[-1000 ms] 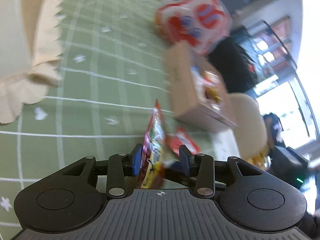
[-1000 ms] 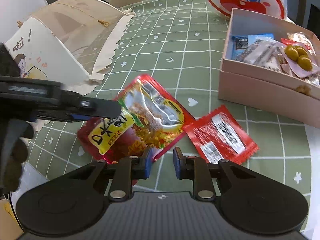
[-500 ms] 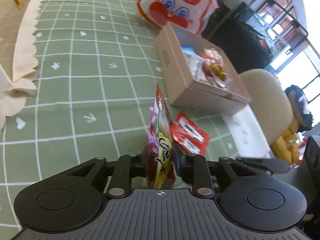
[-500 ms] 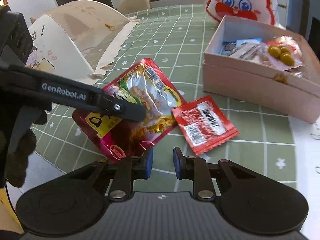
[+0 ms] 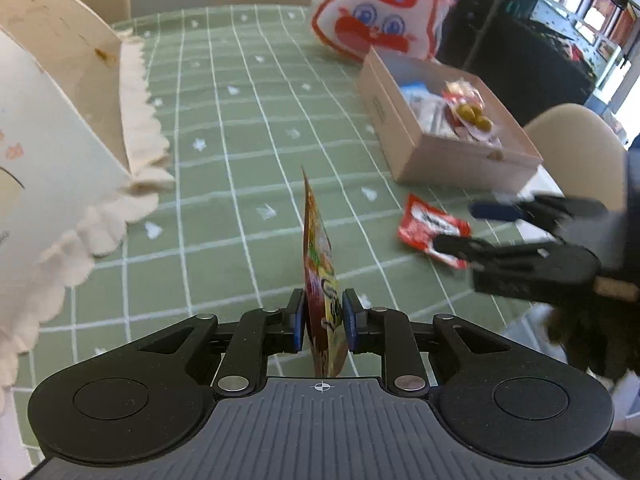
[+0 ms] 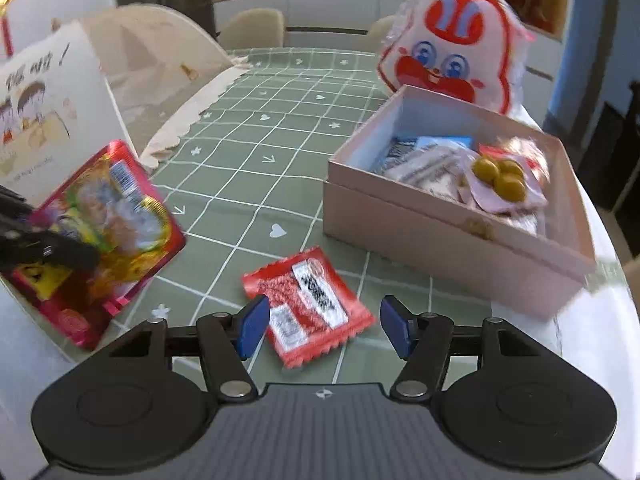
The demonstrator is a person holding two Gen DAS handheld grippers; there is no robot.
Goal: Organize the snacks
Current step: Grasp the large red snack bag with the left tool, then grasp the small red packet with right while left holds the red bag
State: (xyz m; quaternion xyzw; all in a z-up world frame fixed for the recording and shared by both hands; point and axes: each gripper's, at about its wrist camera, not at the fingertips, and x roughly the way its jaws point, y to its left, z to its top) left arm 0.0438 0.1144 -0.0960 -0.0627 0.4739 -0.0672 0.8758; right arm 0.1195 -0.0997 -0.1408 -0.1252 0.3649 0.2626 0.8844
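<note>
My left gripper point(image 5: 323, 315) is shut on a large red and yellow snack bag point(image 5: 319, 264), held edge-on above the green checked tablecloth; the same bag point(image 6: 104, 232) shows flat at the left of the right wrist view. A small red sachet point(image 6: 310, 304) lies on the cloth, just ahead of my right gripper point(image 6: 325, 326), whose jaws are opening with nothing pressed between them. In the left wrist view that sachet point(image 5: 430, 229) lies under the right gripper's fingers point(image 5: 460, 245). The open pink box point(image 6: 452, 236) holds several snack packets.
A rabbit-face bag point(image 6: 456, 46) stands behind the box. A beige mesh food cover point(image 5: 80, 76) and a white illustrated card point(image 6: 44, 108) fill the left side. Beige chairs point(image 5: 580, 148) ring the table. The table edge point(image 6: 596, 344) runs close on the right.
My left gripper closed on the big bag and lifted it off the cloth, turning it edge-on. The right gripper moved over the red sachet and its jaws spread apart.
</note>
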